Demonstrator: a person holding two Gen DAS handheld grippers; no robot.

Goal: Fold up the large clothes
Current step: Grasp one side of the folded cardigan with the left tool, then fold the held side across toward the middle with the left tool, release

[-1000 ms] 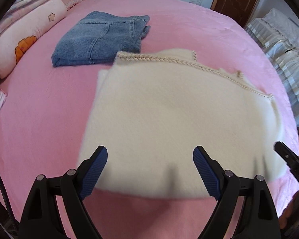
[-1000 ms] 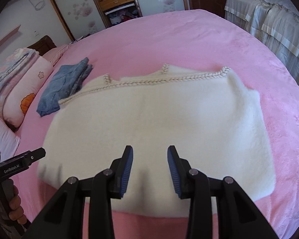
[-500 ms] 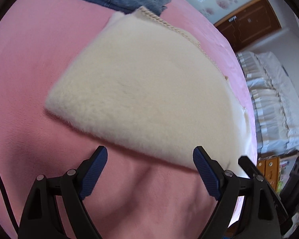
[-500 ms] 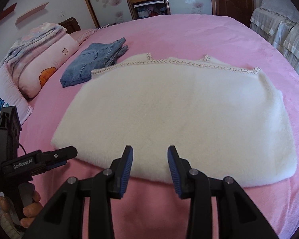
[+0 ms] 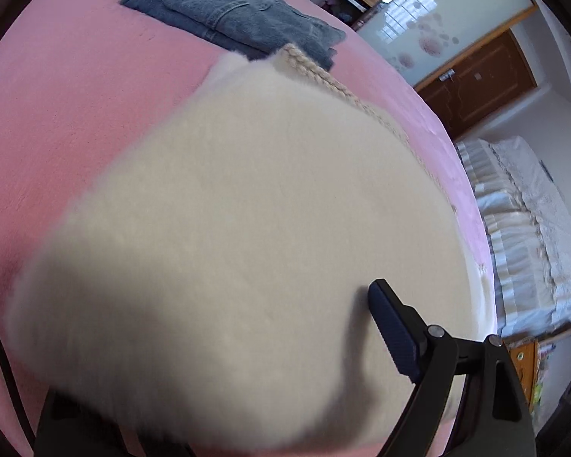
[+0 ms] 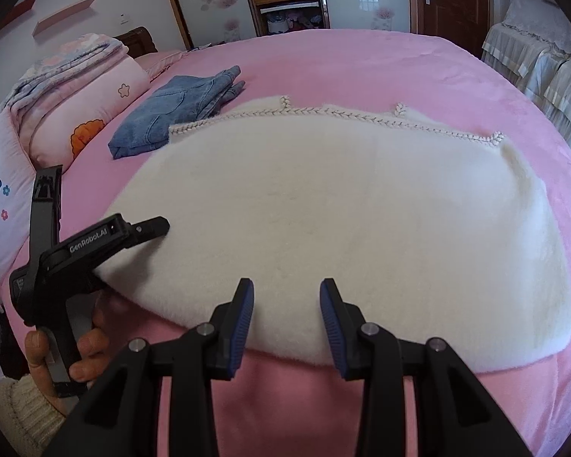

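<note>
Since a second ago, my left gripper (image 6: 160,224) has dropped from above the cream fleece garment (image 6: 342,221) down to its near-left edge, rolling as it went. One finger (image 5: 390,327) now lies on top of the fleece and the other is hidden beneath it; the jaws are closing with the fabric edge between them, not yet pinching as far as I can see. My right gripper (image 6: 286,304) hovers unclenched at the near edge, nothing between its pads. That garment lies flat on the pink bed (image 6: 361,61), braided trim (image 6: 323,114) along its far side. Folded jeans (image 6: 179,110) sit far left, just beside it.
</note>
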